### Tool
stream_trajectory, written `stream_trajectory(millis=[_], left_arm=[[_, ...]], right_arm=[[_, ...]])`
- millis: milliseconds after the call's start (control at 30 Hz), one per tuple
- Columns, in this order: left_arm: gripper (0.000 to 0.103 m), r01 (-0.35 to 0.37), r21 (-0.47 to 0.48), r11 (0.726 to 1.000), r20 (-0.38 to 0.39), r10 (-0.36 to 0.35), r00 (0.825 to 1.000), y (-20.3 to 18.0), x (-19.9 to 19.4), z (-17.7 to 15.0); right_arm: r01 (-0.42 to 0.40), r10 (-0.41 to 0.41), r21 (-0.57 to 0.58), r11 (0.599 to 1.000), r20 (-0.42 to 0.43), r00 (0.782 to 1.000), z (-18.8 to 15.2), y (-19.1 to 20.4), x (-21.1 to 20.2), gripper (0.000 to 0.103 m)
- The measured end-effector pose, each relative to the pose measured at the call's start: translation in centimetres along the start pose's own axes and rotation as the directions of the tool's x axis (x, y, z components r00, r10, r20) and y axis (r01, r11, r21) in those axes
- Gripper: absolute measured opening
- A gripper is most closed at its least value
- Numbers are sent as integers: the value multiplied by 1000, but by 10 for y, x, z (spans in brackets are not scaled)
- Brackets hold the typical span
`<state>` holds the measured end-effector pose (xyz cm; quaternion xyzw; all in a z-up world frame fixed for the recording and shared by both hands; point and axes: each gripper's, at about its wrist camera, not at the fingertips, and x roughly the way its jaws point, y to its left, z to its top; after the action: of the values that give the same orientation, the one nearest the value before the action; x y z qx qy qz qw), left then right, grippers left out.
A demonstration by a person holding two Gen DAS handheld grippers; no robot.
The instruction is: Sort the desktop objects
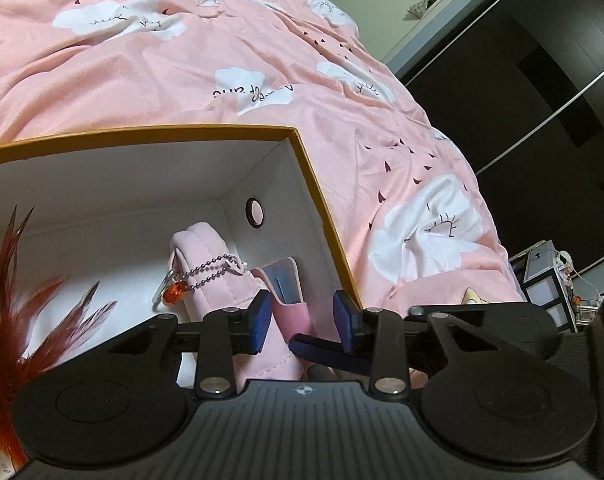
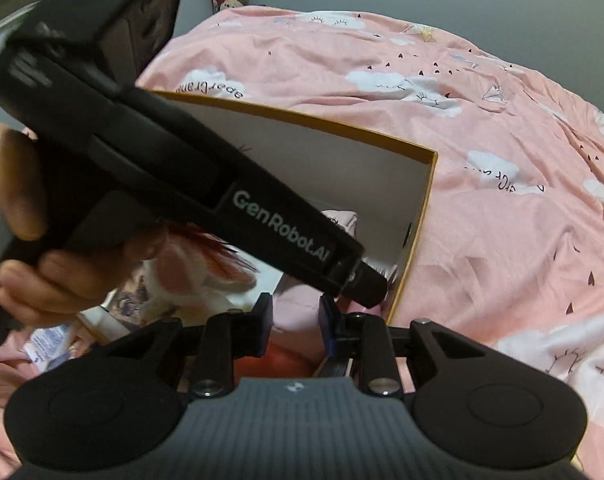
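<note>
Standing upright in box (image 1: 314, 184), pink pouch (image 1: 222, 280).

We see the open cardboard box with a yellow rim (image 1: 326, 216) sitting on the bed under a pink cloud-print cover (image 1: 222, 52). Inside it, the pink padded fabric pouch (image 1: 206, 264) leans near the right wall, with the reddish-brown feather bunch (image 1: 18, 312) to its left.
</note>
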<state>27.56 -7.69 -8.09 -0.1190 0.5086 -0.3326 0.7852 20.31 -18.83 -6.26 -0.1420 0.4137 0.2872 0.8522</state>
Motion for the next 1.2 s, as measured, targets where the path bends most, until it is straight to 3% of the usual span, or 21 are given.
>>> stream_trajectory(millis=[100,267,400,600,733,900,1000,1100,1200], left_arm=[[40,-14,26,1000,25,13,1000,-3,-6,0],[40,-105,154,982,88,92,992,-8,-30,-1],[40,-248,284,926,83,234,969,-7,-29,-9],[40,-341,428,837,63,349,935,-7,-3,-21],[39,-339,482,808,56,357,932,-10,12,-24],[14,-341,509,790,82,350,933,-11,18,-24],[12,-347,524,778,103,347,932,-15,12,-23],[12,-345,529,775,118,336,935,-21,3,-22],[12,-319,507,800,132,294,947,-28,-8,-15]], right_arm=[[-1,1,14,1000,-8,1000,-1,-3,3,22],[-4,4,29,1000,-18,1000,-3,-8,2,22],[-5,6,40,999,-24,1000,-5,-10,-1,22],[-14,15,49,999,-25,1000,-7,-12,-3,22],[-26,27,63,998,-25,999,-4,-15,0,22],[-34,35,69,997,-17,999,-4,-16,0,22],[-37,38,69,997,-11,999,-5,-16,1,22],[-39,39,75,996,-4,999,-4,-16,0,22],[-43,43,80,996,-2,999,-5,-16,0,22]])
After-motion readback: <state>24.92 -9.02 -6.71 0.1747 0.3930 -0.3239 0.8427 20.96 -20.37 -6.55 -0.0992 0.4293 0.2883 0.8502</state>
